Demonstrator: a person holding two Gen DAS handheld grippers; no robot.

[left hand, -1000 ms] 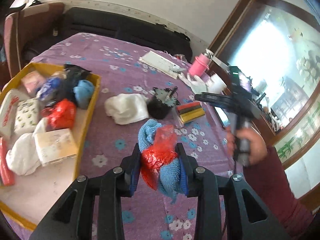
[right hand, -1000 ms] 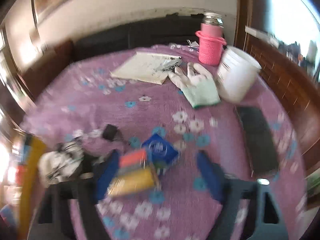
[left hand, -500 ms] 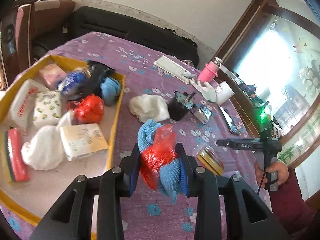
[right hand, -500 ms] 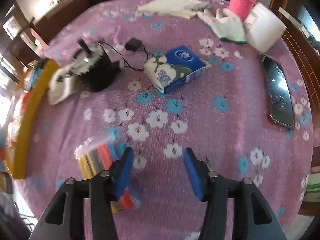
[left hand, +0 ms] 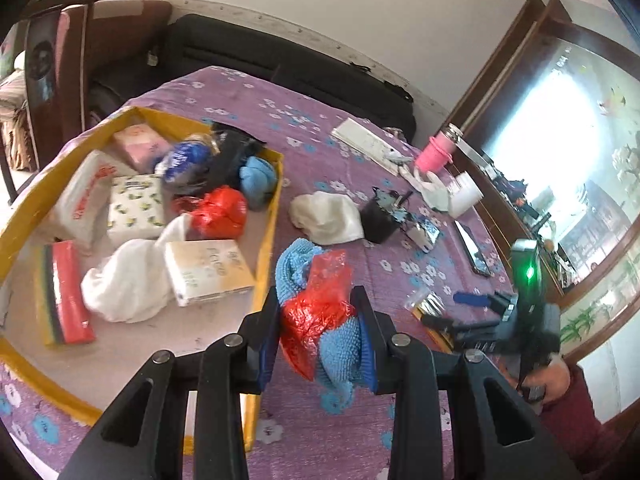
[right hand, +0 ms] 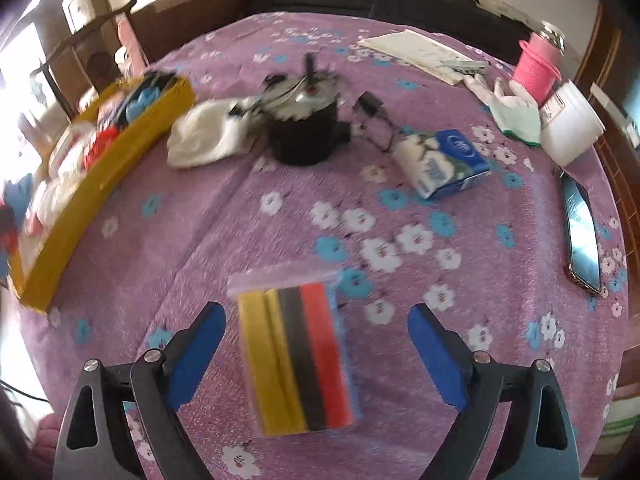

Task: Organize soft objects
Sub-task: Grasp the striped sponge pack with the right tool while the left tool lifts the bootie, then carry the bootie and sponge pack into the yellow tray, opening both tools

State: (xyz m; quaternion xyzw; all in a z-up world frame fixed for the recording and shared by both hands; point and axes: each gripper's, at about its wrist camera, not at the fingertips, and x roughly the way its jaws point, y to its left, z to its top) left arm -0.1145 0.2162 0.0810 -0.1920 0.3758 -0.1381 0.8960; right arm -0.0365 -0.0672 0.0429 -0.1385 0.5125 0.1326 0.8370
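Observation:
My left gripper (left hand: 318,334) is shut on a bundle of blue knitted cloth and red plastic bag (left hand: 320,312), held just right of the yellow tray's rim (left hand: 268,248). The tray holds tissue packs, a white cloth, a red bag, a blue cloth and a sponge pack. My right gripper (right hand: 316,334) points down over a bagged pack of yellow, black and red sponges (right hand: 294,356) lying on the purple tablecloth; its jaws are opening wide, pads clear of the pack on both sides. A white cloth (right hand: 204,134) and a blue tissue pack (right hand: 444,162) lie farther off.
A black motor with wires (right hand: 304,128) stands mid-table. A phone (right hand: 582,228), white cup (right hand: 570,124), pink bottle (right hand: 536,66), gloves (right hand: 512,110) and papers (right hand: 416,54) sit at the right and far side. A person's hand (left hand: 544,380) holds the right gripper.
The right gripper swung down over the sponge pack and opened its jaws wider. The left gripper carried its bundle closer to the tray's edge.

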